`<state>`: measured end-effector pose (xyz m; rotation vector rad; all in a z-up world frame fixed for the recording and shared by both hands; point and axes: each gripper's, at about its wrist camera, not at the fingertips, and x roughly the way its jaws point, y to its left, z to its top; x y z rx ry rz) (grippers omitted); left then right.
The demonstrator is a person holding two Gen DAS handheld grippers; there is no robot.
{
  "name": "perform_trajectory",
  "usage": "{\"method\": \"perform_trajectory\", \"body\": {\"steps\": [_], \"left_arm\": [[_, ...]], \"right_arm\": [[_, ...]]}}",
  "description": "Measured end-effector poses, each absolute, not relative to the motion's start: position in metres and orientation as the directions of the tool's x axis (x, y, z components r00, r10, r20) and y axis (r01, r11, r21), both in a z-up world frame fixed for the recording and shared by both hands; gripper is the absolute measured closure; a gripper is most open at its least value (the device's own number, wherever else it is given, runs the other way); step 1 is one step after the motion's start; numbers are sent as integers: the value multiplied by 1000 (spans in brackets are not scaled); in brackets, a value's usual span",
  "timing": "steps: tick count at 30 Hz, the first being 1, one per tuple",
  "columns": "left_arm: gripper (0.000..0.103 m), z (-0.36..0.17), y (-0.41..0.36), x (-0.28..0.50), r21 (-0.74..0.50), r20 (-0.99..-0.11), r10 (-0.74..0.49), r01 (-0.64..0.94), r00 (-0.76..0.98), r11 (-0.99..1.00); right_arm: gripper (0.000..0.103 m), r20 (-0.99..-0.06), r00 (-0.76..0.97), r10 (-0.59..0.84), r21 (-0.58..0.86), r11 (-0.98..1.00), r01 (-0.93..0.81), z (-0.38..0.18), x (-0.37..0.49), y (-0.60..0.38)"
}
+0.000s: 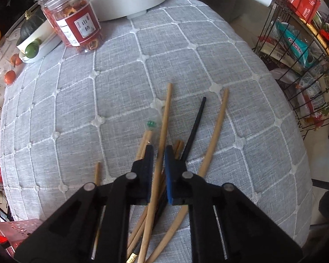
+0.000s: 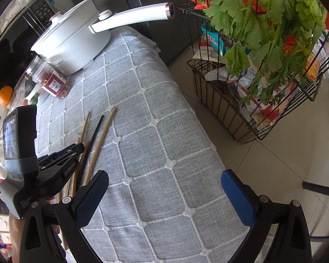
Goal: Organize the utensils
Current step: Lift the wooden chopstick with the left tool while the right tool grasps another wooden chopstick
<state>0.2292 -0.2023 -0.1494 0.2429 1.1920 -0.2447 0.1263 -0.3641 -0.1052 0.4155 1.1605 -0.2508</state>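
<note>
A pile of chopsticks (image 1: pixel 162 153) is seen at the bottom middle of the left wrist view, lying on a gray checked cloth (image 1: pixel 125 76). The left gripper (image 1: pixel 159 151) is set over the pile. Its jaws are narrow, and one long wooden chopstick (image 1: pixel 164 118) sits between them; a firm squeeze cannot be told. A black chopstick (image 1: pixel 196 125) lies just beside it. In the right wrist view, the right gripper (image 2: pixel 164 179) is held wide apart at the bottom, with nothing in it. A white pot (image 2: pixel 72 46) is seen at the upper left.
</note>
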Motion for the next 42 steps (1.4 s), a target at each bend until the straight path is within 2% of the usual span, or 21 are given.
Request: {"method": "perform_trajectory", "body": {"steps": [9,24,31,34,39,42], "left_arm": [[96,-143,-196,221,48,-913,-87,316,400,947],[96,-67,-153,121,-22,-811,-265,425,522,905],[96,-35,-109,79,-65,-763,-332,445,555,893],[96,-29,-93,67,-83,-749,-353,450,561,889],[96,-27,-74,54,-139,-729,-402,455,554,880],[96,-20,-66,50,-152,-716,-419,461,559,874]], "right_arm": [[0,-930,367,26,180,902,391,-108,130,-359],[0,-937,349,29,160,922,352,-114,129,-333],[1,-923,369,111,253,897,362,-126,136,-332],[10,-909,389,149,302,879,369,-132,143,-328],[54,-872,416,258,407,855,322,-151,159,-308],[65,-875,415,250,394,865,310,-158,168,-294]]}}
